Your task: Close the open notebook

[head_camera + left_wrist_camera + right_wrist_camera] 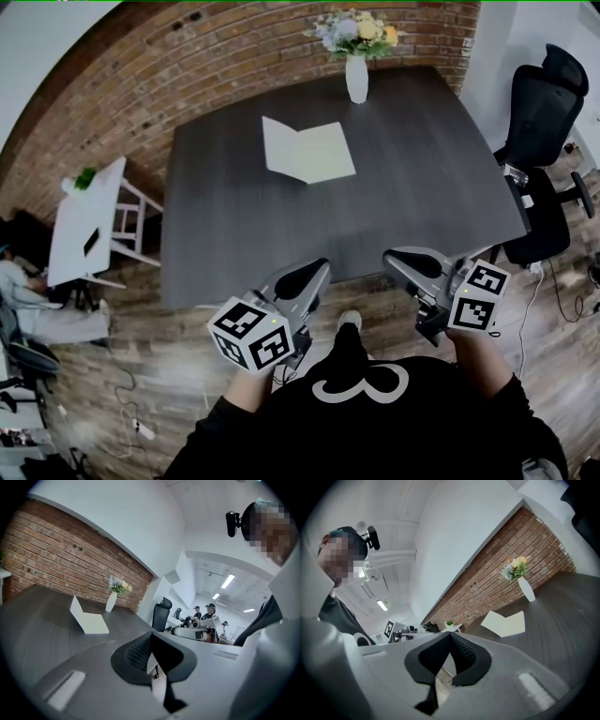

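Dark, matte wood-grain table (412, 187) spread ahead of both grippers, backed by a rough red brick wall (187, 84), with plank floor (178, 375) below. Left gripper (314, 272) poised at the table's near edge, jaws pressed together at the tips, nothing between them. Ribbed black pads (138, 651) meeting in the left gripper view, set in smooth grey shells. Right gripper (405, 258) just beside the left one and level with it, jaws likewise together and empty, tips touching in the right gripper view.

Open notebook (309, 152) well ahead of both grippers, roughly midway between their lines, lying on the far half of the table. Pale blank pages, one leaf flat, the other raised in a shallow V. Past the notebook, a slim white vase (357, 80) of pastel flowers (356, 28) near the far edge. Black office chair (539, 112) off to the right of the right gripper. White side table (80, 225) far off to the left of the left gripper.
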A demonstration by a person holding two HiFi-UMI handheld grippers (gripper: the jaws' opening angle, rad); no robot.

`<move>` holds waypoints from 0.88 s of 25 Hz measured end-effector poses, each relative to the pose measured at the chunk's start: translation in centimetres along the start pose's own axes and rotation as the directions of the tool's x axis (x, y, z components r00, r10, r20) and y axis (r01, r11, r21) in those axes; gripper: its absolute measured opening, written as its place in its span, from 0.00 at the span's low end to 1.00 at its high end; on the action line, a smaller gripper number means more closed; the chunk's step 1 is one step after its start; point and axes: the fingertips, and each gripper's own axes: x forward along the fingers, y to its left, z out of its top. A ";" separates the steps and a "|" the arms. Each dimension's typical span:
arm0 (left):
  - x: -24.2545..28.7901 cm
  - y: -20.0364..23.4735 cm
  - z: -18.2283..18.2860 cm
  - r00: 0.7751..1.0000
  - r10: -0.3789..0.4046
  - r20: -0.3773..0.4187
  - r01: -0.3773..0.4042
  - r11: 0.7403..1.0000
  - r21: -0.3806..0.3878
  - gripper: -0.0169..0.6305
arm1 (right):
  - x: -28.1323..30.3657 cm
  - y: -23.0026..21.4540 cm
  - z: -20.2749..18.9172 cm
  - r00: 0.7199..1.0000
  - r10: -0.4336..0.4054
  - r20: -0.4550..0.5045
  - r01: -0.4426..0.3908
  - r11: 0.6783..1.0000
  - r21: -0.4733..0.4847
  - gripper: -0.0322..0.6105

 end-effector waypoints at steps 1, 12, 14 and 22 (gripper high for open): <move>0.6 0.8 0.4 1.000 -0.007 -0.005 0.007 1.000 -0.001 0.05 | 0.7 -0.7 0.3 1.000 -0.004 -0.003 0.004 1.000 0.004 0.05; 4.7 9.5 6.9 0.998 -0.065 0.024 0.064 0.997 0.031 0.05 | 9.0 -6.5 5.5 0.998 -0.051 -0.023 0.051 0.998 -0.028 0.05; 5.0 10.5 7.7 0.997 -0.069 0.027 0.068 0.997 0.046 0.05 | 9.9 -7.0 6.4 0.998 -0.056 -0.013 0.056 0.997 -0.047 0.05; 6.3 14.3 10.1 0.998 -0.035 0.052 0.031 0.997 0.069 0.05 | 11.5 -9.0 8.4 0.997 -0.076 0.002 0.076 0.995 -0.070 0.05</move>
